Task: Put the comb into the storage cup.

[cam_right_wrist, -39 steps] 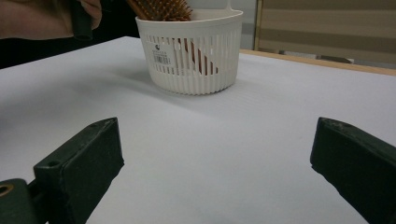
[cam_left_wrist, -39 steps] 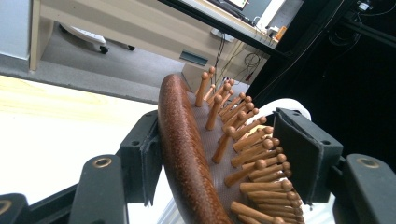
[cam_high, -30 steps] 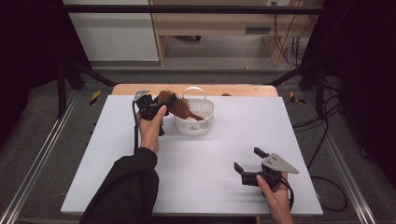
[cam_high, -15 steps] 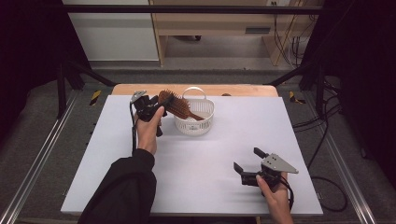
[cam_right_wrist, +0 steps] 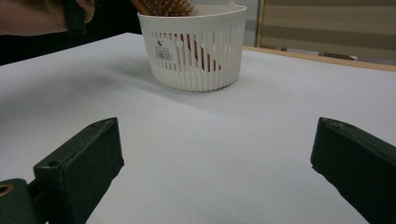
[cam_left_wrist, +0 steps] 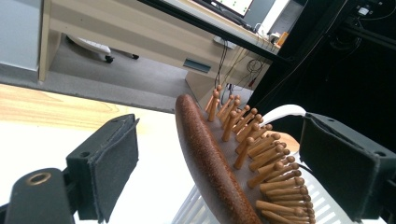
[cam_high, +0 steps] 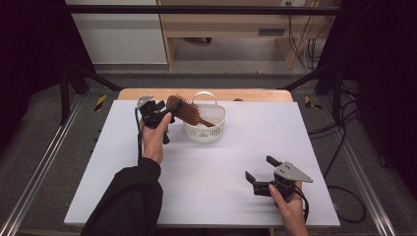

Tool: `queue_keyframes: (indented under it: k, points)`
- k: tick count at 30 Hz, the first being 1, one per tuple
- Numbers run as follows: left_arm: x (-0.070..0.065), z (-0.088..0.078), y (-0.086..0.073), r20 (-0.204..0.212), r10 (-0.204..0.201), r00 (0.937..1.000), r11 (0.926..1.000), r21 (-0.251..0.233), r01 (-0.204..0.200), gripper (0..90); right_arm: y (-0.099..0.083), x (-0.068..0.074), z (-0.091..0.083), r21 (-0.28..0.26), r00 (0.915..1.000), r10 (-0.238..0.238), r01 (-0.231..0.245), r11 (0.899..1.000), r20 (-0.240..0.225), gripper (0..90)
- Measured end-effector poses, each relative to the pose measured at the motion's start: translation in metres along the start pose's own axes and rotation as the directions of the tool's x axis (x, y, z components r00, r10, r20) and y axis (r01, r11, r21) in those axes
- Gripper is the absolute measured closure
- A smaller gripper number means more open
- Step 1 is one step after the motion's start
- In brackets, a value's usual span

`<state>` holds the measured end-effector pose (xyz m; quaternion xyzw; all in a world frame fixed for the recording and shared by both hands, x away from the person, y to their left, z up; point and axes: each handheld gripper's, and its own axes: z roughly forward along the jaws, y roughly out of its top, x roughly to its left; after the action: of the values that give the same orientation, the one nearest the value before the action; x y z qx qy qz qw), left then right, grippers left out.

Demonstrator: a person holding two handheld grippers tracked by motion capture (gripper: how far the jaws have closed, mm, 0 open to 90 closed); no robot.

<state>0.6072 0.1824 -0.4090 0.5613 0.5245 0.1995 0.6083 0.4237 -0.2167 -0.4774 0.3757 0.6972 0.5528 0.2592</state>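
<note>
Since my left gripper has just been opening, jaws now spread clear of the hairbrush, its head overhangs the basket rim and could tip out; right gripper idles wide open.

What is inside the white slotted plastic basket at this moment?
The white slotted plastic basket holds the handle end of a brown wooden hairbrush; the bristled head sticks out above its rim. The basket's floor is hidden.

Table: under everything.
Basket: on the table, at the far side, near the middle.
Hairbrush: handle down in the basket, head sticking out over its left rim.
Left gripper: just left of the basket, its jaws on either side of the brush head.
Right gripper: near the front right of the table, well apart from the basket.
</note>
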Motion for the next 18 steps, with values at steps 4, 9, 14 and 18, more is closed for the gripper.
queue_keyframes:
  k: [4, 9, 14, 18]
  points:
    - [-0.0008, -0.0007, 0.0001, -0.002, 0.017, 0.9999, 0.9999, 0.0, -0.017, 11.4, 0.0, 0.0, 0.0001, 0.001, 1.0, -0.001, 0.001, 1.0, -0.001, 2.3]
    - [-0.0001, -0.0012, 0.0002, -0.003, 0.015, 0.9999, 0.9999, -0.004, -0.015, 11.4, -0.0001, 0.0001, 0.0002, 0.002, 1.0, -0.002, 0.002, 1.0, 0.001, 2.3]
    - [0.001, -0.002, -0.0003, -0.004, 0.014, 0.9999, 0.9999, -0.004, -0.014, 11.4, -0.0001, 0.0001, 0.0003, 0.002, 1.0, -0.002, 0.002, 1.0, 0.002, 2.3]
    - [0.0016, -0.0025, -0.0004, -0.006, 0.011, 0.9999, 0.9999, -0.004, -0.011, 11.4, -0.0001, 0.0002, 0.0003, 0.002, 1.0, -0.002, 0.002, 1.0, 0.001, 2.3]
